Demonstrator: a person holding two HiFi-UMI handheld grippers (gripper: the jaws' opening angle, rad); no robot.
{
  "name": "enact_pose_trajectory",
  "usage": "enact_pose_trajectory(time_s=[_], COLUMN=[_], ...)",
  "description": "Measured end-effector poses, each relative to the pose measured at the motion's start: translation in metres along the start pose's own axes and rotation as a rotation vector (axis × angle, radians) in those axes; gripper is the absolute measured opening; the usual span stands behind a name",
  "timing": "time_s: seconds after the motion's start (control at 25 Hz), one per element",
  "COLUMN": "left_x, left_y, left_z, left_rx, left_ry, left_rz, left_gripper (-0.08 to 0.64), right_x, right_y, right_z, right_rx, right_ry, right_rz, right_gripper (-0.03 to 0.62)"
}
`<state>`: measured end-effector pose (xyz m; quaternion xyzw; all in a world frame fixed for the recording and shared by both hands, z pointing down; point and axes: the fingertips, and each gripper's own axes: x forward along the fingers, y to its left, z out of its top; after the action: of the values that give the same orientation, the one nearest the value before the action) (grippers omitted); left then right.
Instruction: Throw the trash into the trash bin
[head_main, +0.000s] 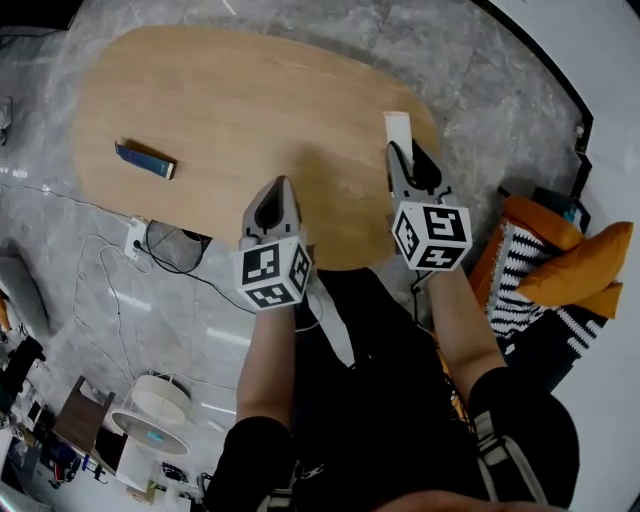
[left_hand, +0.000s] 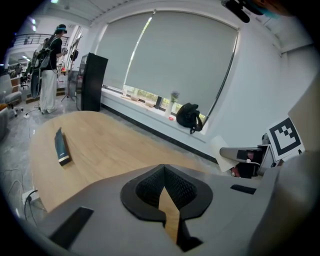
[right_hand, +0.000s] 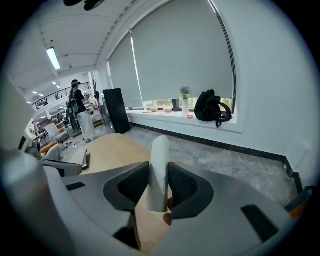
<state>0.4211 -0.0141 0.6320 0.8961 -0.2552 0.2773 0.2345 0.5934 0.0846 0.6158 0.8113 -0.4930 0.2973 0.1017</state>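
The right gripper (right_hand: 159, 167) has its fingers clamped on a white roll of paper (right_hand: 160, 150). The roll stands up between them, in the air above the right end of the table (head_main: 250, 100). The left gripper (left_hand: 164, 170) hovers above the near edge of the table, its fingers together and nothing between them. A dark flat packet (head_main: 145, 160) lies on the left part of the table (perhaps also trash, I cannot say). I can find no bin for certain in any view, so I judge the step in hand is to carry the paper from the table to the bin. To do it well, the grip should be firm but not crushing, because such a roll looks light and may slip. The fingers should part only when the paper is directly over the mouth of the bin
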Motion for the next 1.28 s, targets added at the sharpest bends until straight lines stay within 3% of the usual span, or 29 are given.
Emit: enact_pose_trajectory(time_s=[0.24,0.52,0.88,1.12,1.28], left_x=[-0.046,-0.133,-0.252,-0.31,-0.332], left_y=[0.05,0.153,0.294,0.378,0.415], left_z=[0.008,-0.025,-0.084,-0.131,-0.163], left_rx=[-0.055,-0.2,-0.397,-0.497,-0.57], left_ry=[-0.052,-0.105,-0.14,-0.128,-0.118], left_rz=[0.061,0.214,0.409,0.435,0.458], left_gripper=[0.011,0.011,0.011,0.011,0.011], right_x=[-0.002,0.0,-0.003,-0.001,0.003], right_y=[0.075,0.214,0.423,0.559,0.621], right_z=[0.01,0.003,-0.035,-0.087,-0.125], right_rx=[-0.031,-0.125,-0.216,-0.293,-0.393], right_ry=[0.015,0.035,0.132,0.2,0.223], right_rz=[0.097,0.284,0.555,0.646,0.687], right_gripper=[0.124,0.124,0.124,0.124,0.124])
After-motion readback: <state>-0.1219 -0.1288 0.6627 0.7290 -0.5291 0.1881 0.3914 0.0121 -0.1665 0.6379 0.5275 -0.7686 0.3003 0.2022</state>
